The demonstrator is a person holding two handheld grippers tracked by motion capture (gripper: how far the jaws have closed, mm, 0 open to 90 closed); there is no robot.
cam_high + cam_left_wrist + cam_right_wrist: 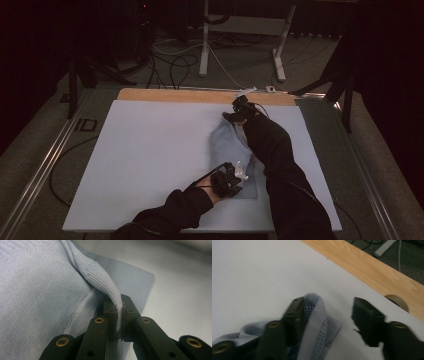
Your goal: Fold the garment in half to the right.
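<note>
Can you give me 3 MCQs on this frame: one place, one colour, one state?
1. Where does the garment lie on the white board?
A. right of centre
B. far left corner
C. off the board, on the floor

2. What colour is the garment?
A. red
B. light blue
C. black

3. How do the left tongs stand?
A. wide open above the cloth
B. shut on a fold of the garment
C. shut on bare board

Answers:
1 A: the high view shows it right of centre, between the two arms.
2 B: the left gripper view shows pale blue knit.
3 B: a ribbed fold is pinched between the jaws. The right tongs, by contrast, are open, cloth beside one jaw.
</note>
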